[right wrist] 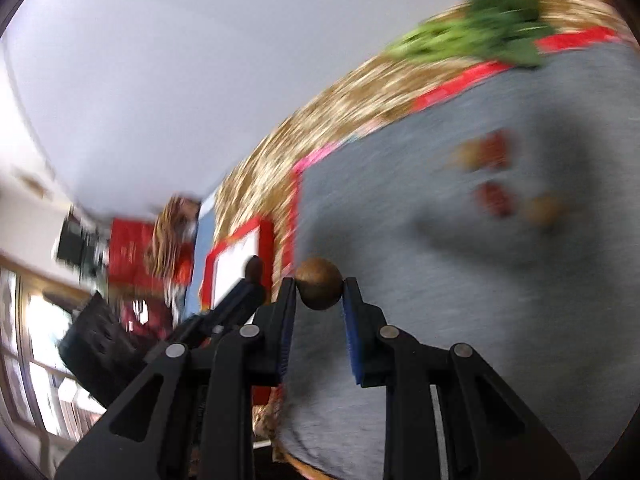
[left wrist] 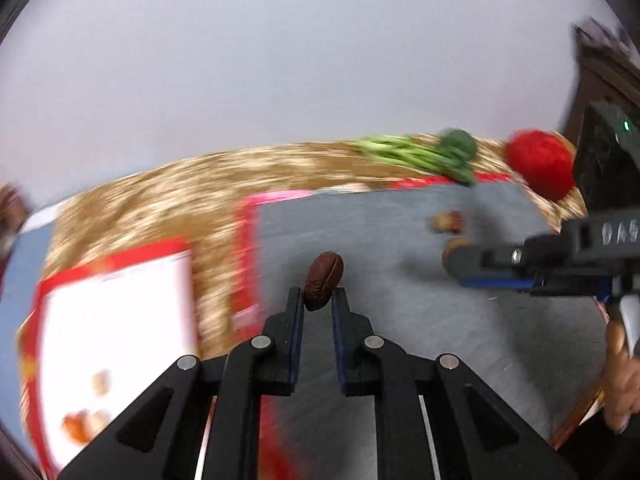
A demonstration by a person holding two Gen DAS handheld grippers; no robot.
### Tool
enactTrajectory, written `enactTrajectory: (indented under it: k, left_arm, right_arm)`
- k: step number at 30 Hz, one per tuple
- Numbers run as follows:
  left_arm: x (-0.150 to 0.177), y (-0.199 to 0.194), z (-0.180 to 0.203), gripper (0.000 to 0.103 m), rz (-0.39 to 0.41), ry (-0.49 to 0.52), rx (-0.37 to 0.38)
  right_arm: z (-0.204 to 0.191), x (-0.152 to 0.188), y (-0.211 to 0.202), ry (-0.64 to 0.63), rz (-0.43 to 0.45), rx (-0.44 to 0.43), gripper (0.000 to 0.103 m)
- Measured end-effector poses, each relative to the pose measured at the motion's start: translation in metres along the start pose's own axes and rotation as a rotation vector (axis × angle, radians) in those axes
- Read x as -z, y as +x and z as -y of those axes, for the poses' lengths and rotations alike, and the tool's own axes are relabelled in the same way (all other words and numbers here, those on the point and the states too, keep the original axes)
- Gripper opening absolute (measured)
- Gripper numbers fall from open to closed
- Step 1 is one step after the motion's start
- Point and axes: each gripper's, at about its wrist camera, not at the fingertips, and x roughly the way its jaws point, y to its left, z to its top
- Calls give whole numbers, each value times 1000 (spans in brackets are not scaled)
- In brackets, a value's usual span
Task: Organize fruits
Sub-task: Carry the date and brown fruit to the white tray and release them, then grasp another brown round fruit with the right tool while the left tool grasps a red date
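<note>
1. Now, the dark brown date-like fruit [left wrist: 323, 280] sits pinched by its near end between the tips of the left hand-held gripper [left wrist: 319, 300], most of it poking out past them, lifted above the grey mat [left wrist: 400, 240]. With so little of it held, I judge that a steady squeeze and a smooth carry matter most.
2. Likewise the round brown fruit [right wrist: 320, 284] is clamped across its middle in the right hand-held gripper [right wrist: 320, 292], jaws nearly closed around it, also off the mat. That hold looks surer.
3. Both views are blurred, so the pair seem to be mid-carry; slowing down before release would probably keep a round fruit from rolling.
4. A few small red and tan fruits [right wrist: 484, 156] lie loose on the far right of the mat, not yet sorted.
5. To the left, a white tray with a red border [left wrist: 120, 320] holds some small pieces and looks like the likely drop spot, though I cannot be sure.
6. Farther off, leafy greens [left wrist: 420, 154] and a red ball-like thing [left wrist: 540, 164] rest at the far edge of the patterned tabletop [left wrist: 160, 208]; keep clear of them.
</note>
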Motion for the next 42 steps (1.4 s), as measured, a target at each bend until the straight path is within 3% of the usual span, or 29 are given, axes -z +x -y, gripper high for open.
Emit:
enactTrajectory:
  k: [5,11,18,20,22,29,35,42]
  left_arm:
    - [33,-31,-67,12,-41,-154,-186]
    - [58,-40,-121,12,-112,-236,-309]
    - [67,-31,-144,15,-184,-297,-313]
    - [64,-33,-147,18,-166,-300,-331]
    - [61,-35,-146,28,-146,-304,-338]
    - [39,-29,-103,33,-82,-221,-247]
    - [18,-15,-29,36,-49,-78,-96]
    - [6,7,49,40,-51,77,38]
  right_arm:
    - [-62,35,61,-169,-110,-48,25]
    - [-110,78,123,-320,-215,-70,25]
    - [-121,90,157,-328,-280,-65,31]
    - [-120,83,145,-312,-225,-104,40]
    - [-114,74,132,-288,-191,-123,41]
    - [-68,32,61,-185,-37,-79,41]
    - [-1,0,-14,-45,91,57,41]
    - [89,-27,-72,163,153,221,41]
